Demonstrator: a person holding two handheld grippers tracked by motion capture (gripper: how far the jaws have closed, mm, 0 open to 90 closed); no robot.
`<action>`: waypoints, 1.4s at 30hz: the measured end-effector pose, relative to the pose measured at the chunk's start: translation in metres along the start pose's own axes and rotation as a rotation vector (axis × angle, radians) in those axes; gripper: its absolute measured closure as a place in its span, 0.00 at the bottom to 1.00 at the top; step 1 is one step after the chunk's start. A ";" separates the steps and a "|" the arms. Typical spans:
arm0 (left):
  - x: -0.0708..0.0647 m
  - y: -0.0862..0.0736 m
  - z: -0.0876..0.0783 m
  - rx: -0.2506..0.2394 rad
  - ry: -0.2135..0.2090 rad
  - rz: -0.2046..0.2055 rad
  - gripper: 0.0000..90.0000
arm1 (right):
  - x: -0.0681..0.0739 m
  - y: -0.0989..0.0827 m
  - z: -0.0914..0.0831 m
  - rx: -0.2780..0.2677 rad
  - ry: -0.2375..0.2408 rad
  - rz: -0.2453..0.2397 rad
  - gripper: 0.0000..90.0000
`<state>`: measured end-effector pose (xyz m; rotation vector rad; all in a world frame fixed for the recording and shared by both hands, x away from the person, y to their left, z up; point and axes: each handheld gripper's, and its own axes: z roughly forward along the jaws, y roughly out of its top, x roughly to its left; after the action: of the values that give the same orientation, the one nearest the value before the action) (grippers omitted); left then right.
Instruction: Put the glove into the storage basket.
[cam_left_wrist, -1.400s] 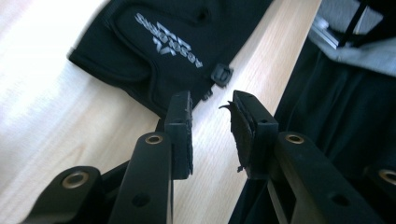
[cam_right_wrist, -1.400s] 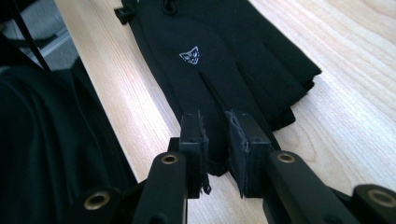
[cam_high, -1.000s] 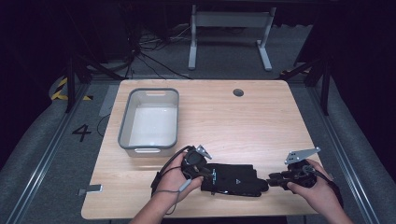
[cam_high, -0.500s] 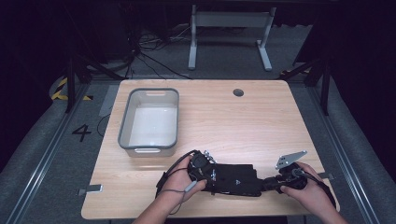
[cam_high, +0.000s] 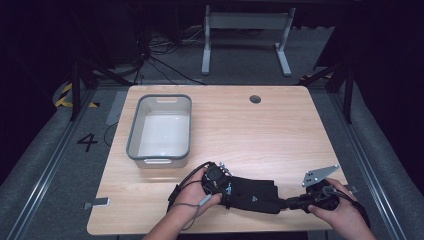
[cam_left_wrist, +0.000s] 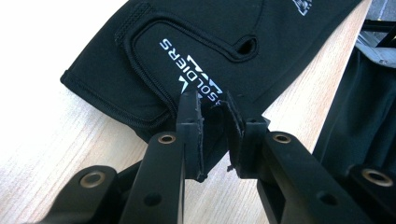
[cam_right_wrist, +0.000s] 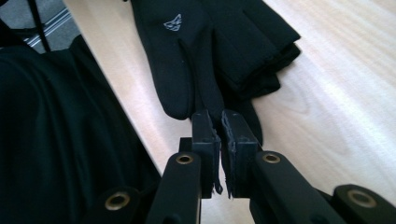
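Observation:
A pair of black gloves (cam_high: 252, 195) lies flat near the table's front edge, one on top of the other. My left gripper (cam_high: 227, 191) comes in from the left and is shut on the cuff corner of the glove (cam_left_wrist: 196, 51), just below its white lettering. My right gripper (cam_high: 292, 202) comes in from the right. Its jaws have just been closing and now pinch the tip of one glove finger (cam_right_wrist: 208, 93) between the pads. Both grippers lie low and nearly level with the wooden tabletop (cam_high: 250, 140). In their own views, the left gripper (cam_left_wrist: 212, 109) and the right gripper (cam_right_wrist: 215, 122) each show black fabric between the pads.
A grey plastic bin (cam_high: 134, 145), empty, stands on the left half of the table behind my left hand. A round cable hole (cam_high: 255, 99) sits near the far edge. The gloves lie close to the front edge, with dark clothing just beyond it.
The right gripper's jaws have closed onto a glove finger and the right hand has shifted slightly toward the front edge. The left hand has kept its grip and place.

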<state>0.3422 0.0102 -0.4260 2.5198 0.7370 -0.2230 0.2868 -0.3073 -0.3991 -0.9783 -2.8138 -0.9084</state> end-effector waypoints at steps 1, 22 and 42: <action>0.000 0.000 0.000 -0.001 -0.001 0.001 0.85 | 0.000 0.000 0.001 0.013 -0.005 -0.001 0.94; -0.012 0.019 -0.022 -0.094 0.028 0.070 0.79 | -0.022 -0.005 0.002 -0.001 -0.104 0.042 0.79; -0.025 0.048 -0.005 -0.091 0.020 0.168 0.71 | -0.053 -0.020 -0.012 -0.086 -0.141 0.123 0.73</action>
<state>0.3468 -0.0335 -0.3942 2.4832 0.5270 -0.1038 0.3163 -0.3561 -0.4107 -1.2586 -2.8078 -0.9907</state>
